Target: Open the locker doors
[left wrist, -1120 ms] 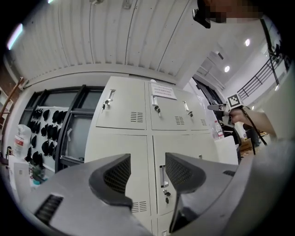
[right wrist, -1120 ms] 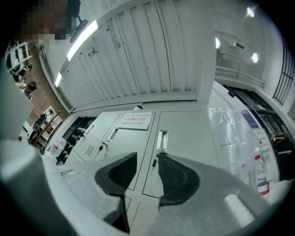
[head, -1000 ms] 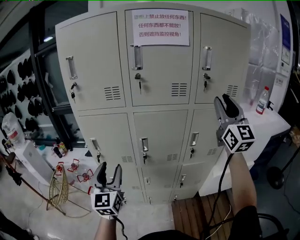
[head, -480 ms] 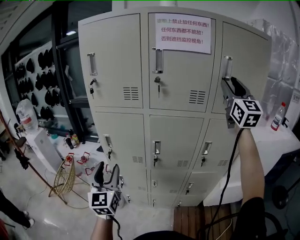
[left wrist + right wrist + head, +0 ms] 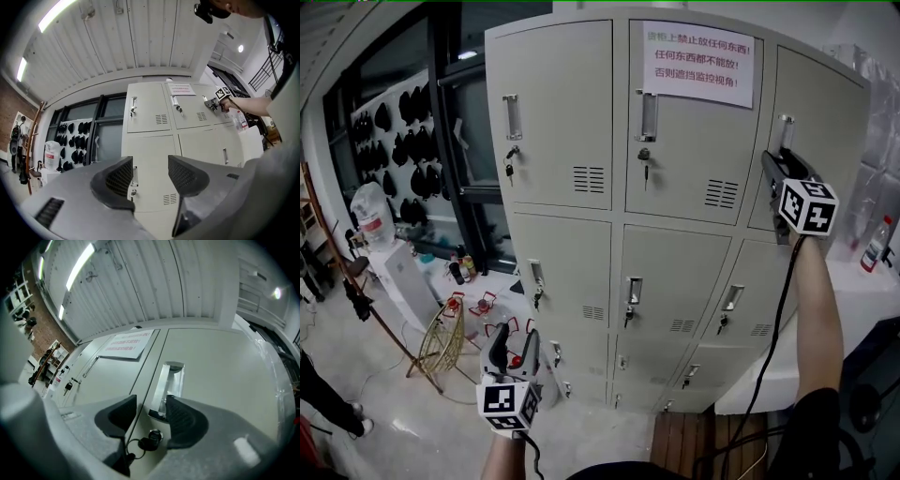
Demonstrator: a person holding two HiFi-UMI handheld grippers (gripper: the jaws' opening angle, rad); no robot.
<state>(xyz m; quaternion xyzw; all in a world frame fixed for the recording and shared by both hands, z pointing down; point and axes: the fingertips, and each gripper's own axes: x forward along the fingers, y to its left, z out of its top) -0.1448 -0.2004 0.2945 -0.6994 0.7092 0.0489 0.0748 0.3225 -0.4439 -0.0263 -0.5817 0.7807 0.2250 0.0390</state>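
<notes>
Grey locker doors [image 5: 553, 112] all stand shut, none opened yet: the right gripper [image 5: 151, 411], jaws just opened wide on nothing, faces the top-right handle [image 5: 165, 387] just ahead of its tips, while the left gripper [image 5: 150, 176] gapes empty, lockers well ahead.

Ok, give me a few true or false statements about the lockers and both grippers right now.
A paper notice is stuck on the top middle door. True.
The top left door hangs open. False: it is shut.
The right gripper is clamped on the top right handle. False: its jaws have just been opening and stand apart, the handle in the gap ungripped.
The left gripper is open and empty. True.
</notes>
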